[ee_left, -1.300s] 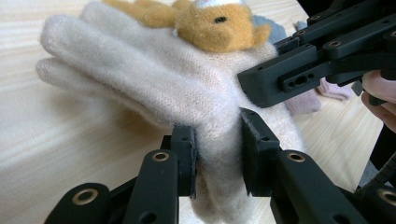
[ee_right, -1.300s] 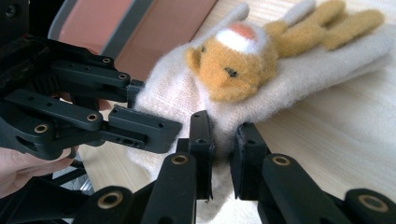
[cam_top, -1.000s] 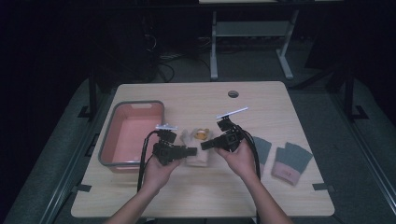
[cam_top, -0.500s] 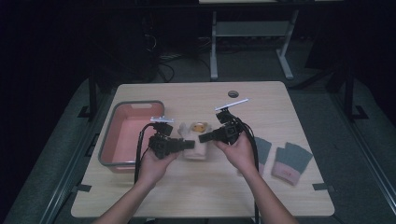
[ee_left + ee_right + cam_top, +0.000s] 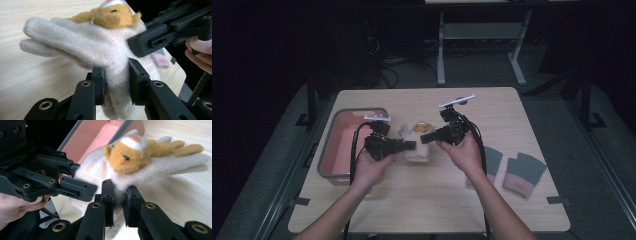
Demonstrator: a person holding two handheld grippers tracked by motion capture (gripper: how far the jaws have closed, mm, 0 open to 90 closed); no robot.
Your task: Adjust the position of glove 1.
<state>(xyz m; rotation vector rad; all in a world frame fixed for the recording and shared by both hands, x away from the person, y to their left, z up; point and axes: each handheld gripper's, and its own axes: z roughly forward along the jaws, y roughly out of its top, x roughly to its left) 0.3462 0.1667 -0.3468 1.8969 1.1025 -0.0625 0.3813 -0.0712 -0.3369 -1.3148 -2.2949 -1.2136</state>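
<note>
So both grippers are clamped on the same cream glove (image 5: 416, 148), mid-frame in the high view: the left gripper (image 5: 411, 145) pinches its cuff edge from the left, the right gripper (image 5: 426, 138) bites the opposite edge from the right, and the glove hangs between them just off the tabletop, right of the pink tray (image 5: 343, 150). In the left gripper view the pads (image 5: 100, 83) squeeze a fold of knit low in the frame, with the right gripper's jaws gripping the cuff at upper right. My guess is they're lifting it to move it, so keep both hands rising level and don't pull apart, since that knit looks stretchy and could slip out. Material-wise it's fuzzy, soft wool-like stuff, floppy fingers drooping, with an orange plush bear (image 5: 130, 155) sewn on the back. Two grey gloves with pink cuffs (image 5: 512, 171) lie flat at lower right on the pale wooden table (image 5: 422, 205).
</note>
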